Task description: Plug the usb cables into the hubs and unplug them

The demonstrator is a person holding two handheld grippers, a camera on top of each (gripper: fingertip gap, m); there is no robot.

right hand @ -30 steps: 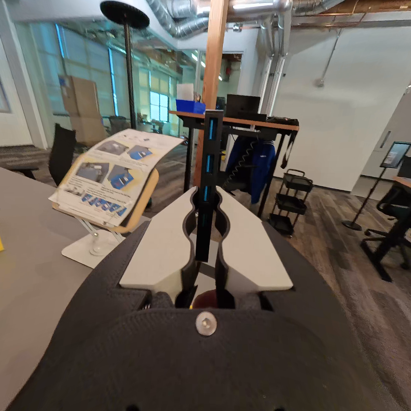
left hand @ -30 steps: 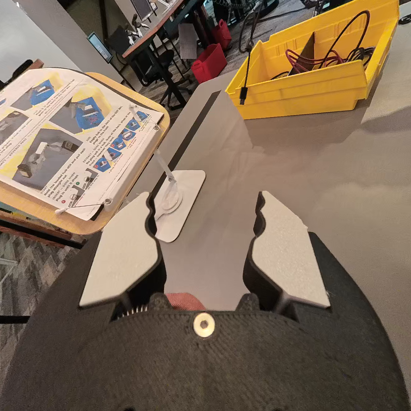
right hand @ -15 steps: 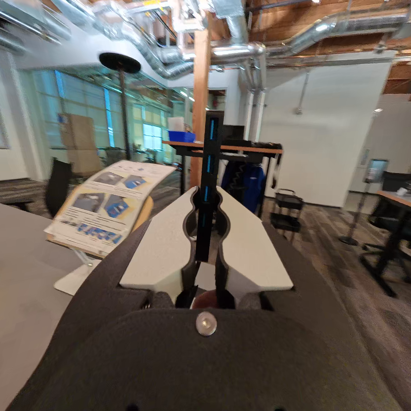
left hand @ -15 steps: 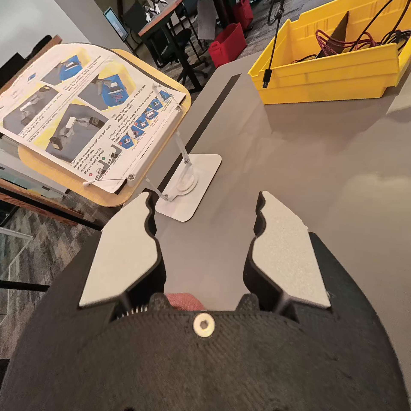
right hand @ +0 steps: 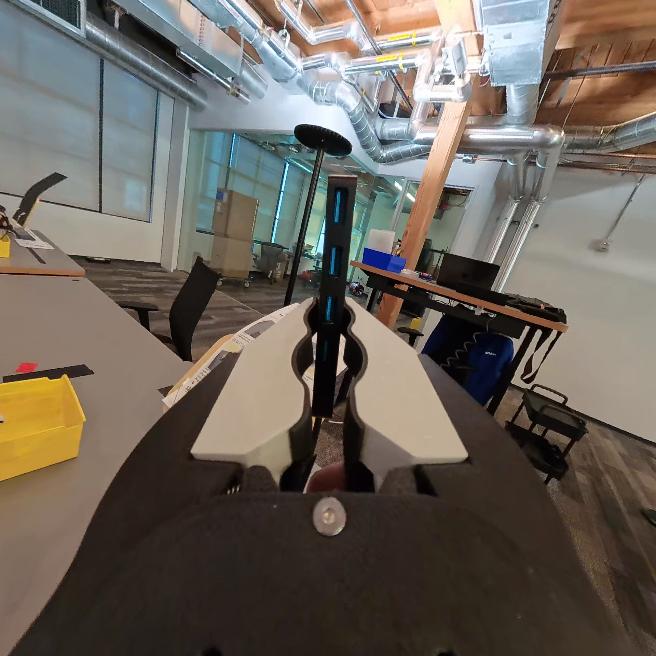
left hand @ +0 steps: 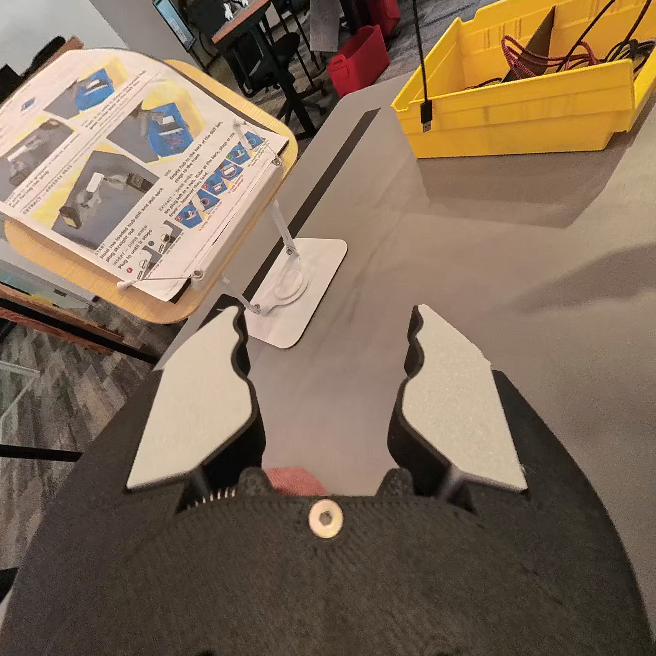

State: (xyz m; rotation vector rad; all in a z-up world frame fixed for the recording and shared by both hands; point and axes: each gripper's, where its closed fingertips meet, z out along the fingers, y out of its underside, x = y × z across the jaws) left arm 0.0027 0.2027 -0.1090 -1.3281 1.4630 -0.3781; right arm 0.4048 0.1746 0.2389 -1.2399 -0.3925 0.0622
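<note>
My right gripper (right hand: 328, 309) is shut on a black USB hub (right hand: 337, 255) with several blue ports, held upright in the air above the table edge. My left gripper (left hand: 326, 319) is open and empty over the grey table (left hand: 461, 284). A black USB cable (left hand: 420, 53) hangs down in front of the yellow bin (left hand: 514, 117), its plug (left hand: 426, 115) dangling at the bin's front wall. Red and black cables (left hand: 525, 53) lie coiled inside the bin, far beyond my left gripper.
An instruction sheet on a wooden stand (left hand: 135, 170) with a white base (left hand: 298, 294) sits at the table's left edge, just past my left fingertips. In the right wrist view a yellow bin (right hand: 35, 422) stands at the left, and a chair (right hand: 188, 309) and desks stand beyond. Across from one pair of fingers to the other is roughly 55 centimetres.
My left gripper has drawn back and turned, so the stand and bin sit farther right and up in view. My right gripper has tilted upward with the hub still held, bringing the ceiling into view.
</note>
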